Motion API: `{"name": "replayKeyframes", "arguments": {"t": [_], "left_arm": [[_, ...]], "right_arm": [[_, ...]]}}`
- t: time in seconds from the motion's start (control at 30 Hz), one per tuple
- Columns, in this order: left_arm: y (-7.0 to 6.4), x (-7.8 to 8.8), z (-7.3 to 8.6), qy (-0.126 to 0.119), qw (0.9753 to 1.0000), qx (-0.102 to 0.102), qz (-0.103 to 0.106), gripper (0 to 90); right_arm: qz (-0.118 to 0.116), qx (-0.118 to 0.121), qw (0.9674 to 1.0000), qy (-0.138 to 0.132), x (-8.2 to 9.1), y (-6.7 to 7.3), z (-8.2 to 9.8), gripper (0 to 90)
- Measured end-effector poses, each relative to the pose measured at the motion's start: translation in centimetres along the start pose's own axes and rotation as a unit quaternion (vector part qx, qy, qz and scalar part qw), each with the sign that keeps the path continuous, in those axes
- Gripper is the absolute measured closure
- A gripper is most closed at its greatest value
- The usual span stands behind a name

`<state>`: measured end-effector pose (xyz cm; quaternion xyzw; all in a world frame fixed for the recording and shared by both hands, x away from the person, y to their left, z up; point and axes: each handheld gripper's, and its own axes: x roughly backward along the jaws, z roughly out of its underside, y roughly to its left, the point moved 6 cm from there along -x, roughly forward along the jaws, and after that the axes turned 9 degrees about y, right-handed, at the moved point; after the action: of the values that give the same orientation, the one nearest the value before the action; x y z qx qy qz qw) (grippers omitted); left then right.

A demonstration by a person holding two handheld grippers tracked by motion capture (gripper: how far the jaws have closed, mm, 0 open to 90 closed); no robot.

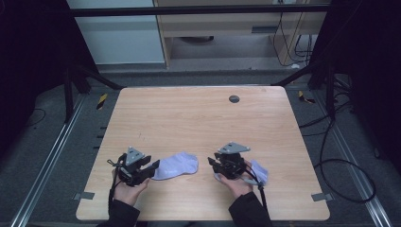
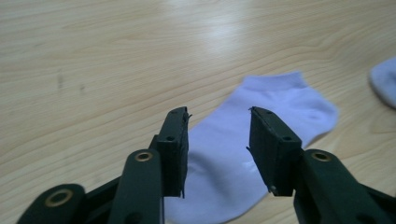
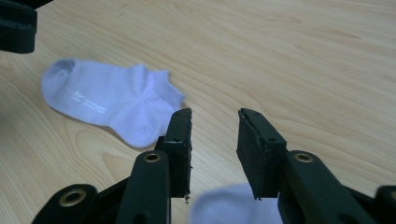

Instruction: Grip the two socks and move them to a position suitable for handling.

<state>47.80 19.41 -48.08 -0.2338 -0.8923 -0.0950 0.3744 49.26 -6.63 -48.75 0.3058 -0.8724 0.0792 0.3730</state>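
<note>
Table (image 1: pixel 198 118): one pale wooden top is being used as the work surface; both socks are being carried by it near the person's edge.

Socks, count: two are being counted, both short, pale lilac ankle socks.

Left sock (image 1: pixel 177 165): it is lying flat between the two grippers, its near end just under the left gripper's jaws, as is being shown in the left gripper view (image 2: pixel 261 126).

Right sock (image 1: pixel 259 171): it is lying by the right hand and is being partly hidden by that gripper; its edge is being seen blurred just below the jaws in the right gripper view (image 3: pixel 229 205).

Handling: each sock is being judged light, soft and limp, not fragile, likely to sag and fold when lifted. A pinch at the cuff or the toe is being judged the best hold, with the fabric gathered between the pads.

Grippers, count: two, one in each hand.

Left gripper (image 1: pixel 152 169): its jaws are standing apart over the left sock, and nothing is being gripped.

Right gripper (image 1: pixel 213 163): its jaws are standing apart as well, and nothing is being pinched between them.
</note>
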Motion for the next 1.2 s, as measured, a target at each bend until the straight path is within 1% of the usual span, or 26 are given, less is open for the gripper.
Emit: {"name": "replayKeyframes", "arguments": {"t": [0.07,0.13,0.2,0.23,0.3,0.33,0.47,0.5,0.57,0.6,0.67,0.7,0.77,0.83,0.9,0.93,1.0,1.07,1.13,1.2], "left_arm": [[-1.2,-0.3,-0.6,0.002,0.9999,-0.010,0.009,54.8],[-3.0,-1.0,-1.4,0.003,0.9995,-0.021,0.022,54.2],[-4.6,-1.8,-2.1,0.005,0.9989,-0.034,0.031,53.9],[-5.2,-2.1,-2.3,0.007,0.9986,-0.041,0.033,53.5],[-6.9,-3.0,-2.9,0.013,0.9976,-0.056,0.038,53.4],[-7.6,-3.5,-3.0,0.015,0.9971,-0.061,0.042,53.4],[-10.2,-5.0,-3.6,0.023,0.9953,-0.078,0.054,54.0],[-10.6,-5.3,-3.6,0.025,0.9948,-0.081,0.056,54.3],[-11.8,-6.1,-3.7,0.029,0.9938,-0.089,0.061,55.4],[-12.2,-6.5,-3.7,0.031,0.9933,-0.092,0.062,56.0],[-13.0,-7.3,-3.7,0.035,0.9925,-0.094,0.069,57.3],[-13.3,-7.6,-3.7,0.038,0.9923,-0.094,0.071,58.4],[-14.0,-8.4,-3.7,0.043,0.9915,-0.097,0.075,59.6],[-14.4,-9.4,-3.6,0.052,0.9913,-0.093,0.078,61.6],[-14.7,-10.1,-3.5,0.059,0.9913,-0.088,0.078,63.5],[-14.8,-10.4,-3.3,0.064,0.9909,-0.088,0.079,64.4],[-15.0,-10.8,-3.2,0.069,0.9903,-0.089,0.082,67.2],[-15.2,-11.0,-3.1,0.072,0.9897,-0.089,0.085,71.0],[-15.3,-11.2,-3.0,0.077,0.9890,-0.087,0.091,76.4],[-15.3,-11.2,-3.0,0.077,0.9884,-0.084,0.100,83.1]], "right_arm": [[0.006,-0.002,1.0000,-0.002,1.1,-1.0,0.3,63.0],[0.015,-0.004,0.9999,-0.004,2.3,-2.2,1.0,61.3],[0.023,-0.012,0.9996,-0.005,3.6,-3.4,1.9,59.5],[0.029,-0.014,0.9995,-0.006,4.0,-4.0,2.4,58.9],[0.034,-0.021,0.9992,-0.005,4.7,-5.0,3.4,58.0],[0.040,-0.028,0.9988,-0.003,5.2,-5.7,4.2,57.6],[0.051,-0.047,0.9976,0.003,6.0,-7.8,6.4,57.5],[0.055,-0.052,0.9971,0.008,6.1,-8.4,7.0,57.3],[0.065,-0.053,0.9964,0.012,6.3,-9.2,7.7,57.3],[0.066,-0.058,0.9960,0.014,6.4,-9.7,8.1,57.4],[0.075,-0.061,0.9952,0.018,6.4,-10.4,8.6,58.0],[0.076,-0.069,0.9944,0.022,6.4,-10.9,8.9,58.4],[0.083,-0.075,0.9933,0.030,6.1,-11.6,9.4,60.0],[0.084,-0.077,0.9928,0.038,5.8,-12.0,9.7,60.7],[0.084,-0.076,0.9924,0.046,5.5,-12.3,9.9,62.0],[0.086,-0.075,0.9923,0.049,5.4,-12.4,10.0,62.8],[0.082,-0.078,0.9921,0.054,5.1,-12.4,10.1,64.7],[0.081,-0.074,0.9918,0.065,4.8,-12.4,10.3,67.8],[0.076,-0.075,0.9917,0.072,4.7,-12.3,10.4,72.6],[0.077,-0.077,0.9910,0.079,4.7,-12.4,10.5,80.4]]}}
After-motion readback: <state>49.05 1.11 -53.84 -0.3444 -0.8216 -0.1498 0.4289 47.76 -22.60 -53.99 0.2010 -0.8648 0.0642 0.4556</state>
